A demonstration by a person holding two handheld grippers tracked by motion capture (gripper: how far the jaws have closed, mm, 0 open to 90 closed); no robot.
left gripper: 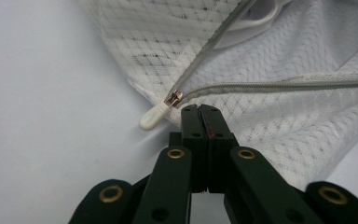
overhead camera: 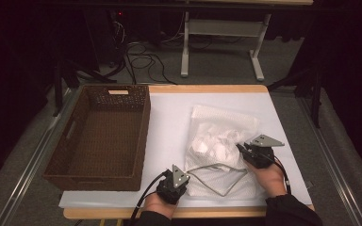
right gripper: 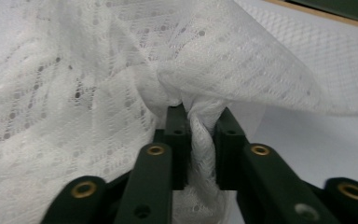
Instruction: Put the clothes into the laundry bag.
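While the white mesh bag [overhead camera: 219,150] lies flat on the white sheet covering the worktop [overhead camera: 169,122], to the right of the brown wicker basket [overhead camera: 99,136], both grippers work at its near end. The left gripper [overhead camera: 175,181] sits at the bag's lower left corner; in the left gripper view its fingers [left gripper: 192,126] are pressed together, with a thin edge of the mesh seemingly caught between them, just beside the white zipper pull [left gripper: 156,115]. From that pull the grey zipper [left gripper: 279,86] splits into two open tracks running away across the fabric. The right gripper [overhead camera: 257,150] rests on the bag's right side, and in the right gripper view its fingers [right gripper: 176,135] are clamped on a bunched fold of the mesh, lifting it into a peak. Something white and crumpled shows through the mesh in the bag's middle. The basket stands well apart from both grippers.
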